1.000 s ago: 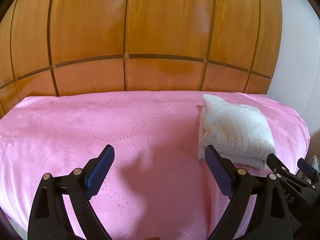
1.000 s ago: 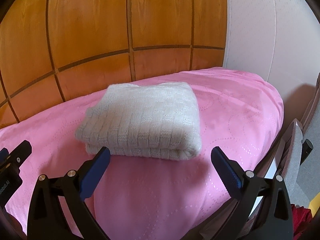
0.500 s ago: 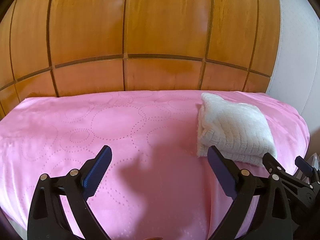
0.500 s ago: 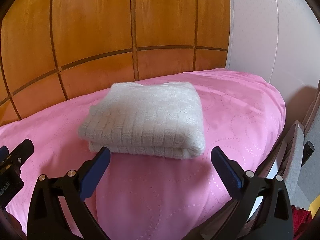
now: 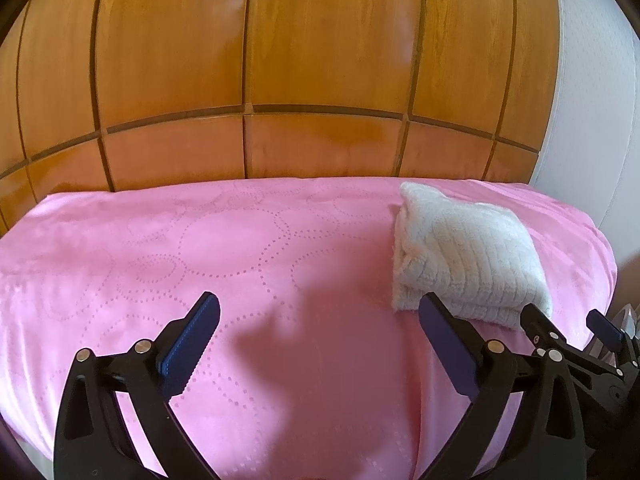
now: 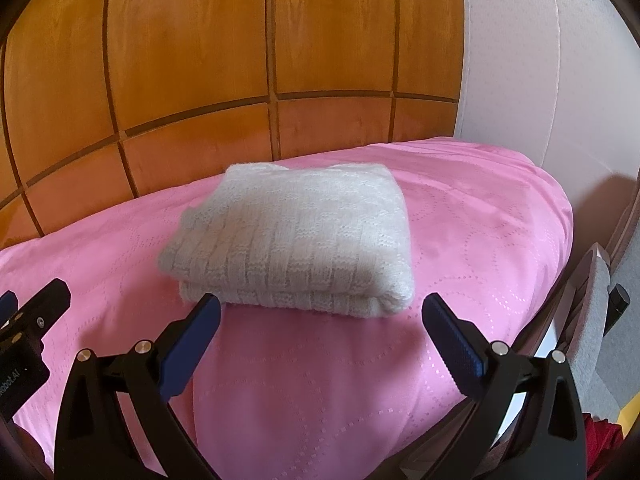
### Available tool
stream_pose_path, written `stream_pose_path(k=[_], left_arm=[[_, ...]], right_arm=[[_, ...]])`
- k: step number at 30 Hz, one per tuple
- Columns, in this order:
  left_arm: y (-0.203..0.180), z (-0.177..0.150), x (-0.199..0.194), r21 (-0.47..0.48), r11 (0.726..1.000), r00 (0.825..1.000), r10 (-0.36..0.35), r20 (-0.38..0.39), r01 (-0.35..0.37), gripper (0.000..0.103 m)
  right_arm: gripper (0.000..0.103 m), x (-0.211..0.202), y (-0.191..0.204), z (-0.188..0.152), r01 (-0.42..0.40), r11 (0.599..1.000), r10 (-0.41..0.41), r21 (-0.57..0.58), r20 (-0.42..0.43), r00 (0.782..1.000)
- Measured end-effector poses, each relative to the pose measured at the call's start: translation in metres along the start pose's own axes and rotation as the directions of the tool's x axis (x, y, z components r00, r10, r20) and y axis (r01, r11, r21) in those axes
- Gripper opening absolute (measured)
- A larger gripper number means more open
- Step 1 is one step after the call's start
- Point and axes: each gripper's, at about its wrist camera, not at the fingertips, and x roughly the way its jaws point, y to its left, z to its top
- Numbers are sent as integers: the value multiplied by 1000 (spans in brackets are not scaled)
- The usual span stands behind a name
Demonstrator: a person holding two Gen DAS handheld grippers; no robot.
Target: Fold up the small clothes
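Observation:
A cream knitted garment [image 5: 468, 256] lies folded into a thick square on the right part of the pink bed cover [image 5: 200, 260]. My left gripper [image 5: 319, 304] hovers over bare cover to the left of it; its jaws are opening and nothing is between them. In the right wrist view the folded garment [image 6: 304, 240] sits just beyond my right gripper [image 6: 322, 302], which is open and empty, its left fingertip close to the garment's near edge. The right gripper [image 5: 562, 314] also shows at the left wrist view's lower right.
A wooden panelled headboard [image 5: 320, 80] rises behind the bed, with a white wall [image 6: 540, 80] to its right. The bed's right edge [image 6: 560, 240] drops off toward a grey chair [image 6: 592, 320] and something red [image 6: 600, 440] on the floor.
The left gripper's jaws have spread a little wider. The folded garment and the right gripper have stayed where they were.

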Motion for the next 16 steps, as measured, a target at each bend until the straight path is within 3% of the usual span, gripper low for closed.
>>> stream_pose_path(k=[5,16], left_arm=[[0,-2,2,-15,999,1000,-28,8,29,99],[4,-10,26,-39,999,997,29,-76,-32,99]], right_arm=[[101,7,1,-2,-6,1000,6,-7,-19,1000],[101,23,-3,-3,-8,1000,7,-8,-54,999]])
